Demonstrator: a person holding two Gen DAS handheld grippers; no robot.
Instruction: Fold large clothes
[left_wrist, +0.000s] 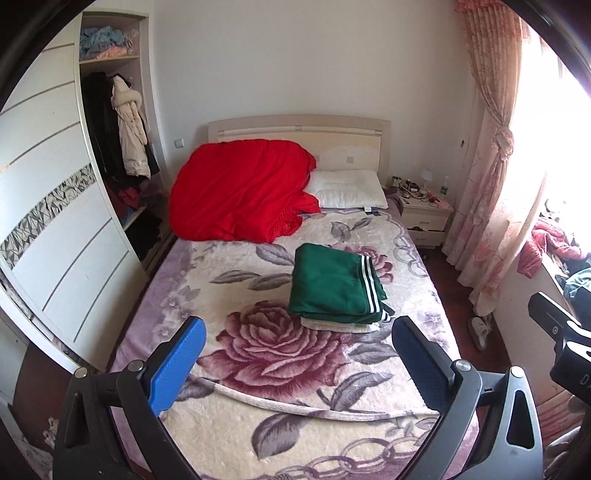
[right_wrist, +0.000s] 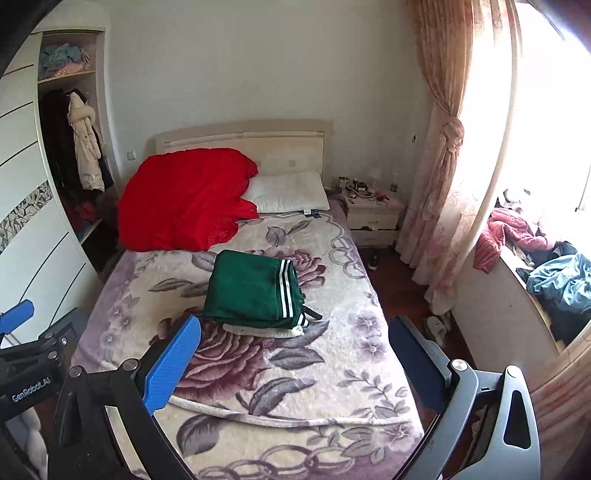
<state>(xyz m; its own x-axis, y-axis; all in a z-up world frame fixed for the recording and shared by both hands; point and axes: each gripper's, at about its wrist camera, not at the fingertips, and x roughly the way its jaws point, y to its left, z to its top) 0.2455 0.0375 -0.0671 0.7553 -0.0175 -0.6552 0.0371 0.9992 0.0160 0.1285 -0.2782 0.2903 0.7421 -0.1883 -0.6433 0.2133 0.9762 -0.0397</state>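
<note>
You held left gripper (left_wrist: 299, 362) above foot of bed (left_wrist: 207, 424), jaws spread wide, nothing between blue pads (left_wrist: 177, 365). Your right gripper (right_wrist: 295, 363) hung likewise, jaws released, empty. Green garment (left_wrist: 332, 284) with 3 white stripes lay folded mid-bed on floral blanket (left_wrist: 258, 347), stacked on pale folded piece (left_wrist: 332, 325). Both grippers well apart from stack. Red cover (left_wrist: 240, 190) bunched near headboard (left_wrist: 299, 129), touching white pillow (left_wrist: 349, 188). Nightstand (left_wrist: 424, 214) stood beside bed, curtain (left_wrist: 491, 166) tied back.
</note>
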